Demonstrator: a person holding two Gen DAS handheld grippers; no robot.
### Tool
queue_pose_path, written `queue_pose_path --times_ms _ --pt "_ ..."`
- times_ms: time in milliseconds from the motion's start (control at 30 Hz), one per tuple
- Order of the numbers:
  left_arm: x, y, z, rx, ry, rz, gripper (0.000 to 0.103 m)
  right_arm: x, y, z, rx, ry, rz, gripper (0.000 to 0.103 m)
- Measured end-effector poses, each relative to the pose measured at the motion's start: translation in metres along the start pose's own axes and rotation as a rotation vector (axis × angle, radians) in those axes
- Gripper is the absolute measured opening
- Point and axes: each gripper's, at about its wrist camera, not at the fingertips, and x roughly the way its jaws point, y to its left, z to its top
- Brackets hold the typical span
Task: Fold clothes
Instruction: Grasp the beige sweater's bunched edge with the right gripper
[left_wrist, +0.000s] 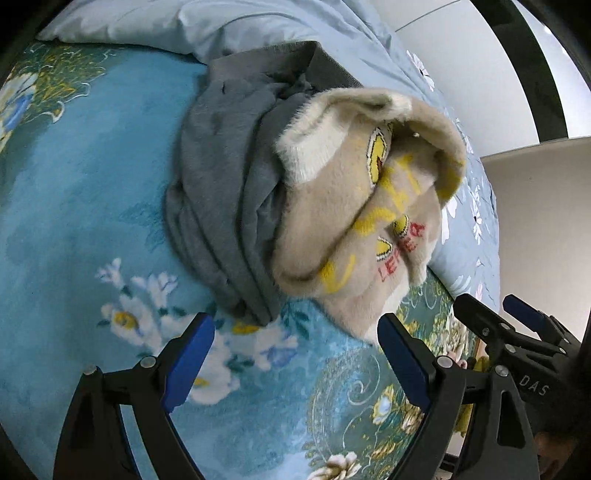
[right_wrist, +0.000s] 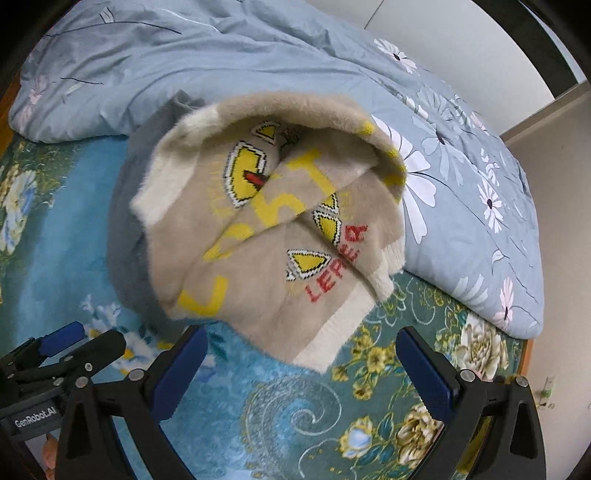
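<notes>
- Our left gripper (left_wrist: 295, 363) stood with its jaws spread wide and nothing between them, its blue pads (left_wrist: 190, 360) hanging over the floral blanket (left_wrist: 74, 206) just short of the clothes.
- Our right gripper (right_wrist: 301, 373) was likewise agape and empty, poised at the near edge of the same pile; each tool showed at the edge of the other's view, so the two sat side by side.
- The beige sweater (right_wrist: 266, 229), a plush knit with yellow motifs and red lettering, lay bundled on the blanket directly ahead of both jaws, its cream ribbed hem (right_wrist: 332, 332) trailing toward us on the right.
- A grey garment (left_wrist: 229, 192) lay rumpled to the left of the sweater and partly under it, the two touching.
- Beyond them, on the far side, a pale blue flowered duvet (right_wrist: 461, 177) was heaped against the pile.
- We judged the sweater soft, light and limp: it would sag and bunch when lifted, and its fluffy pile looked apt to slip from a shallow pinch.
- The ribbed hem seemed the firmer hold, with one gripper at each end of it, so that the body could be drawn flat before any fold.
- We reckoned a careless grab risked catching the grey garment beneath.
</notes>
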Motion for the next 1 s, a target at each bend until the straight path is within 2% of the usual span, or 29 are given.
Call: queue_pose_path --times_ms 200,267,633,700,800,933,1000 --pt "0.015 0.007 0.007 -0.037 -0.012 -0.02 0.09 0.034 -0.003 0.015 -0.048 0.025 -0.004 0.103" --pt "0.029 0.0 0.014 -0.016 -0.03 -0.009 0.09 0.041 0.0 0.018 -0.05 0.028 0.001 0.103" --pt "0.043 0.007 0.018 -0.004 -0.009 -0.028 0.09 0.055 0.002 0.038 -0.081 -0.013 -0.027 0.103" --pt "0.042 0.007 0.018 -0.003 -0.005 -0.037 0.09 0.054 0.003 0.048 -0.108 -0.041 -0.06 0.103" --pt "0.034 0.011 0.018 0.011 -0.023 -0.036 0.09 0.051 0.013 0.072 -0.215 -0.099 -0.15 0.103" --pt "0.017 0.027 0.019 0.037 -0.057 -0.002 0.09 0.043 0.039 0.11 -0.41 -0.215 -0.276 0.103" --pt "0.01 0.038 0.021 0.068 -0.012 -0.008 0.09 0.044 0.055 0.127 -0.54 -0.251 -0.354 0.102"
